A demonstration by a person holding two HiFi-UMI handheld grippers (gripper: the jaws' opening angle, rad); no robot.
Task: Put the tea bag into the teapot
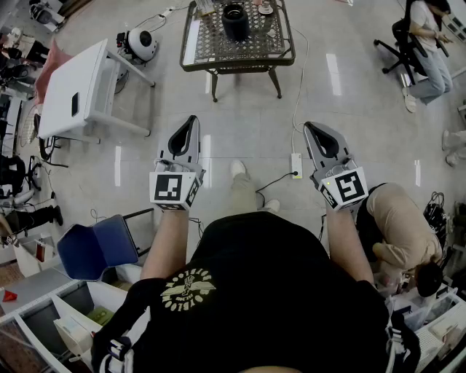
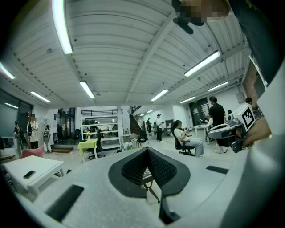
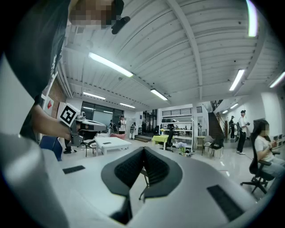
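A dark teapot (image 1: 234, 20) stands on a metal mesh coffee table (image 1: 191, 45) across the floor, far ahead of both grippers. A cup on a saucer (image 1: 265, 7) sits beside it; I cannot make out a tea bag. My left gripper (image 1: 193, 119) and right gripper (image 1: 307, 125) are held out level at waist height, side by side, well short of the table. In the left gripper view the gripper (image 2: 147, 149) has its jaws together at the tip with nothing in them. In the right gripper view the gripper (image 3: 143, 148) is likewise shut and empty.
A white low table (image 1: 80, 87) and a round white appliance (image 1: 140, 44) stand at the left. A power strip (image 1: 296, 164) with a cable lies on the floor between the grippers. A blue chair (image 1: 95, 248) is near left, a crouching person (image 1: 400, 226) near right, a seated person (image 1: 426, 44) far right.
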